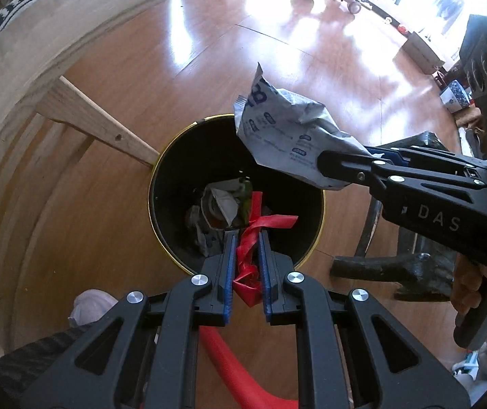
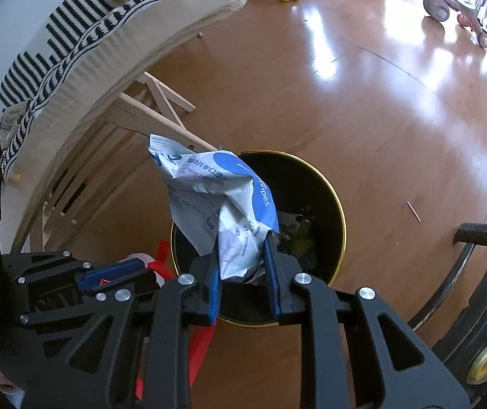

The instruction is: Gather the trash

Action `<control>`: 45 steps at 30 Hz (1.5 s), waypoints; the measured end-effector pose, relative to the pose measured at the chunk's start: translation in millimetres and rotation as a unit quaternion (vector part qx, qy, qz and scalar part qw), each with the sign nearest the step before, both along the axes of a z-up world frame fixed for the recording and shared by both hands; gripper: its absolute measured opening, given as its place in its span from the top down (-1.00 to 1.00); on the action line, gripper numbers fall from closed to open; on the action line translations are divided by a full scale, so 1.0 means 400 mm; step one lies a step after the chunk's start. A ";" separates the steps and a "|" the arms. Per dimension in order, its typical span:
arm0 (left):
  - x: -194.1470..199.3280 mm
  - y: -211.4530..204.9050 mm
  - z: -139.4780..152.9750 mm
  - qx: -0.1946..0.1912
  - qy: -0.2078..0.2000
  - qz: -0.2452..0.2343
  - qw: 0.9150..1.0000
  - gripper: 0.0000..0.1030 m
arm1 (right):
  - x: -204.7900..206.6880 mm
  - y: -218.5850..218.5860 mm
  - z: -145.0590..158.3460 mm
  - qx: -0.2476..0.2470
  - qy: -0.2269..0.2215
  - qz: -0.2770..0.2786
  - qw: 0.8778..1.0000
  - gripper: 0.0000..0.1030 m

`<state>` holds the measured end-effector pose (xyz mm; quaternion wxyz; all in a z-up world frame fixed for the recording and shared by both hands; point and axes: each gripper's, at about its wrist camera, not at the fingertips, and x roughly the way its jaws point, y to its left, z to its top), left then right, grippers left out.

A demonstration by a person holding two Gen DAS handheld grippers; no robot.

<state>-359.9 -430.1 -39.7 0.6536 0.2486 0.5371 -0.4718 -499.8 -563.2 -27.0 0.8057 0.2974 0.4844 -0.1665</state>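
Now both tongs hang over the black bin [image 1: 172, 184]: the left tongs [image 1: 247, 259] clamp a red plastic scrap [image 1: 248, 255], the right tongs [image 2: 241, 266] clamp a crumpled wipes packet [image 2: 209, 201], and the bin's mouth lies straight below each load.

A black bin [image 1: 175, 184] with a gold rim, a red wrapper [image 1: 248, 259], a white-and-blue wipes pack [image 2: 216, 204], black-and-white zigzag cloth [image 2: 73, 34], brown floor [image 2: 362, 102].

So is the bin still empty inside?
No, the black bin already holds crumpled wrappers at its bottom, seen past the red scrap in the left gripper.
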 end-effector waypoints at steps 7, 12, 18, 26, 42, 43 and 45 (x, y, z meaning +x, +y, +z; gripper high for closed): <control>-0.009 -0.014 0.007 -0.004 0.004 0.001 1.000 0.76 | 0.010 -0.024 -0.002 0.003 0.005 -0.009 1.000 0.57; 0.002 -0.005 0.008 -0.008 0.027 0.004 1.000 -0.80 | -0.013 -0.050 0.004 0.020 -0.010 -0.054 0.998 -0.82; 0.081 0.068 0.095 -0.062 0.004 0.079 0.995 -0.88 | -0.044 -0.079 0.074 -0.057 -0.042 -0.120 0.990 -0.87; 0.310 0.345 0.364 -0.141 -0.130 0.248 0.949 -0.88 | 0.116 0.022 0.197 -0.179 -0.089 -0.066 0.978 -0.87; 0.722 0.932 0.317 -0.067 -0.223 0.497 0.836 -0.88 | 0.928 0.604 0.347 -0.148 -0.210 0.186 0.948 -0.87; 0.749 0.947 0.292 -0.059 -0.220 0.508 0.831 -0.88 | 0.959 0.639 0.340 -0.154 -0.210 0.193 0.946 -0.87; 0.757 0.968 0.262 -0.062 -0.219 0.510 0.829 -0.88 | 0.999 0.709 0.305 -0.152 -0.204 0.214 0.943 -0.87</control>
